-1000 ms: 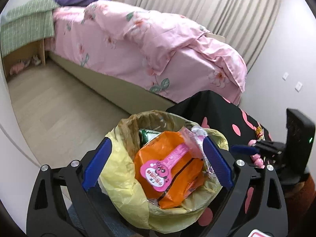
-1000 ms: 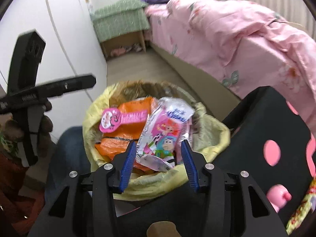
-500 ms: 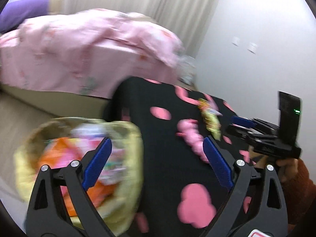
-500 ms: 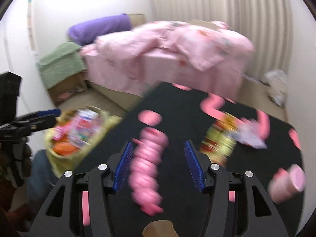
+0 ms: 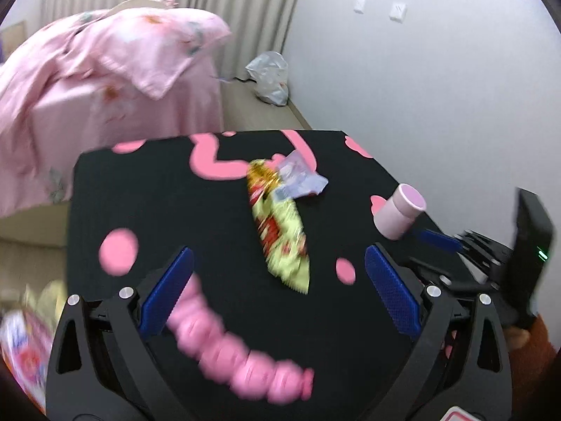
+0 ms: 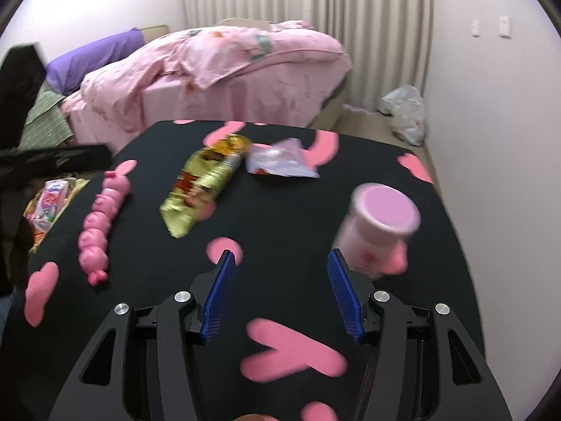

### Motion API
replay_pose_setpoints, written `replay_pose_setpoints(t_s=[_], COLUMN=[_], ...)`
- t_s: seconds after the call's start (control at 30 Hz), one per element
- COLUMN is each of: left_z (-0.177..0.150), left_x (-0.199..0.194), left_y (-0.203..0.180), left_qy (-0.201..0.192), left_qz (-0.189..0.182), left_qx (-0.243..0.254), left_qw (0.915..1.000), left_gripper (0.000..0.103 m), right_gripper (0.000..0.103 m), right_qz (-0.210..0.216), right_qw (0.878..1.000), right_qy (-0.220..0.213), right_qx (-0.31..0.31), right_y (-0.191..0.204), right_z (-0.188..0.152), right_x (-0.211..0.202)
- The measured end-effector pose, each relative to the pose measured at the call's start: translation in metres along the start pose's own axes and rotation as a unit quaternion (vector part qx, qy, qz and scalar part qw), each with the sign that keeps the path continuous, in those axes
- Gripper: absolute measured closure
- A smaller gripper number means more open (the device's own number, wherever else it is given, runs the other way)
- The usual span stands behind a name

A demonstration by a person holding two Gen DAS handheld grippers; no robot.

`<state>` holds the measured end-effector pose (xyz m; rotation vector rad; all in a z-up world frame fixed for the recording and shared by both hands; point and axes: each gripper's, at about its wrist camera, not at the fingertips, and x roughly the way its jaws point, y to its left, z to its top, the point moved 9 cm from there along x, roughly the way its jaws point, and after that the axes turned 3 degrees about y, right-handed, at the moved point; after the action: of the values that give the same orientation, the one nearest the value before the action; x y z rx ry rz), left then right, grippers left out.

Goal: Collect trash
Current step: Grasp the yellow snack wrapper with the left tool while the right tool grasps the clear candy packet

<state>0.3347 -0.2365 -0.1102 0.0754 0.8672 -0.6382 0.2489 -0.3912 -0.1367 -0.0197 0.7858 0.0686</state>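
Observation:
Both grippers hover over a black table cloth (image 5: 157, 193) with pink spots. My left gripper (image 5: 278, 254) is empty and its jaws are opening. Between and beyond its fingers lies a yellow snack wrapper (image 5: 280, 231), with a lilac wrapper (image 5: 298, 179) at its far end. A pink chain of piglet shapes (image 5: 228, 351) lies under its left finger. My right gripper (image 6: 280, 256) is open and empty. A pink cup (image 6: 378, 228) stands just beyond its right finger. The yellow wrapper (image 6: 203, 182) and the piglet chain (image 6: 98, 221) lie to its left.
A yellow trash bag (image 6: 49, 203) full of wrappers sits off the table's left edge. A bed with a pink quilt (image 6: 245, 63) stands behind the table. A white plastic bag (image 6: 406, 112) lies on the floor by the right wall.
Both grippers swung right, away from the trash bag and over the table. The cartoon wrapper that was between the right fingers now lies in the bag, and those fingers stand wider.

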Motion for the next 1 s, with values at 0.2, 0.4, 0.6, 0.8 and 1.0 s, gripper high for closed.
replay_pose_setpoints(t_s=[0.2, 0.4, 0.6, 0.8, 1.0], left_z=[0.022, 0.023, 0.020, 0.016, 0.009], left_x=[0.087, 0.121, 0.115, 0.078, 0.014], left_y=[-0.004, 0.010, 0.028, 0.025, 0.030], left_qy=[0.091, 0.146, 0.154, 0.103, 0.030], left_qz=[0.036, 0.099, 0.157, 0.056, 0.022], left_qx=[0.011, -0.001, -0.022, -0.060, -0.086], left_qw=[0.9952, 0.9844, 0.9754, 0.9913, 0.9956], left_gripper=[0.011, 0.032, 0.048, 0.070, 0.070], right_gripper=[0.051, 0.051, 0.051, 0.051, 0.051], right_qz=[0.000, -0.001, 0.006, -0.009, -0.031], right_qw=[0.998, 0.997, 0.997, 0.998, 0.999], right_qy=[-0.007, -0.014, -0.014, -0.018, -0.018], right_qx=[0.063, 0.077, 0.069, 0.054, 0.025], right_y=[-0.044, -0.055, -0.046, -0.030, 0.001], right_z=[-0.018, -0.029, -0.029, -0.014, 0.021], right_x=[-0.012, -0.012, -0.005, -0.002, 0.014])
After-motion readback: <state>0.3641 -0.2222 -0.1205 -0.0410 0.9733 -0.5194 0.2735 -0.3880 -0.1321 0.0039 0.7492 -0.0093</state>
